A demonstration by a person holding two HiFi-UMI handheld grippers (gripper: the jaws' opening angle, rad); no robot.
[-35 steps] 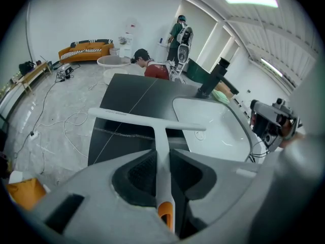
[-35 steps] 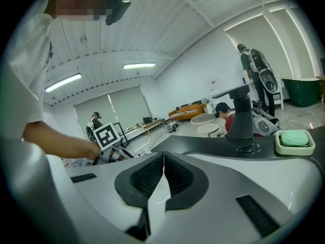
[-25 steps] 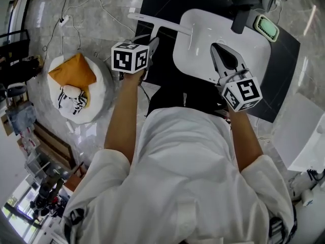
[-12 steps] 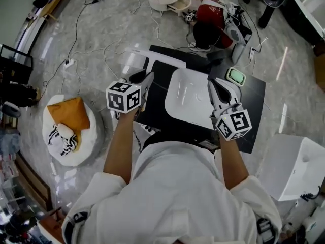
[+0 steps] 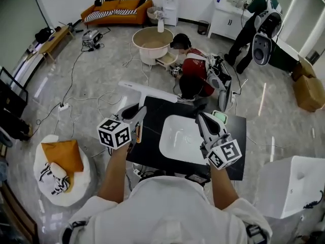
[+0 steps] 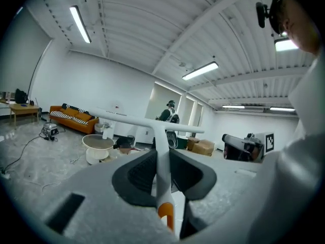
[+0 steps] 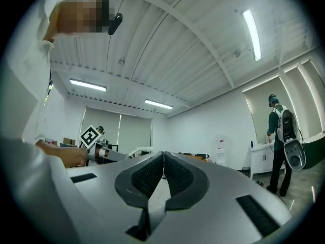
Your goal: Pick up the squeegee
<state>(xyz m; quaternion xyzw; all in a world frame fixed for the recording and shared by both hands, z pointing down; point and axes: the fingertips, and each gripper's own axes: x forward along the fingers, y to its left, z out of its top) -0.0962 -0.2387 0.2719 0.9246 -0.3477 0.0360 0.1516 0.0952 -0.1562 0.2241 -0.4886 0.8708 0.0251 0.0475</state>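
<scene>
floor (image 5: 91,80): grey and shiny, with thin wires lying across it.
mat (image 5: 234,146): black and flat on the floor, right in front of the one who holds the grippers.
sofa (image 5: 114,8): orange, far off by the wall, with a stripy cloth on top.
box (image 5: 289,187): white, on the floor to the right of the mat.
basin (image 5: 177,136): white, lying on the mat.
cushion (image 5: 76,187): white and round, on the floor at the left. An orange pillow (image 5: 63,156) sits on it.
tub (image 5: 151,42): round and pale, on the floor past the mat.
person in red (image 5: 195,75): crouched low on the floor, just past the far edge of the mat.
person with a backpack (image 5: 259,14): standing far off at a white counter.
squeegee (image 5: 147,91) (image 6: 161,136): white and shaped like a T, up in the air over the left edge of the mat. Its long bar is at the far end and its handle runs back into the left gripper. The handle has an orange bit near its near end.
left gripper (image 5: 137,111) (image 6: 162,159): pinching the squeegee handle, with one dark pad on each side, both touching it.
right gripper (image 5: 202,118) (image 7: 163,156): up in the air over the basin, well apart from the squeegee. Its jaws are pressed together with nothing between them.
</scene>
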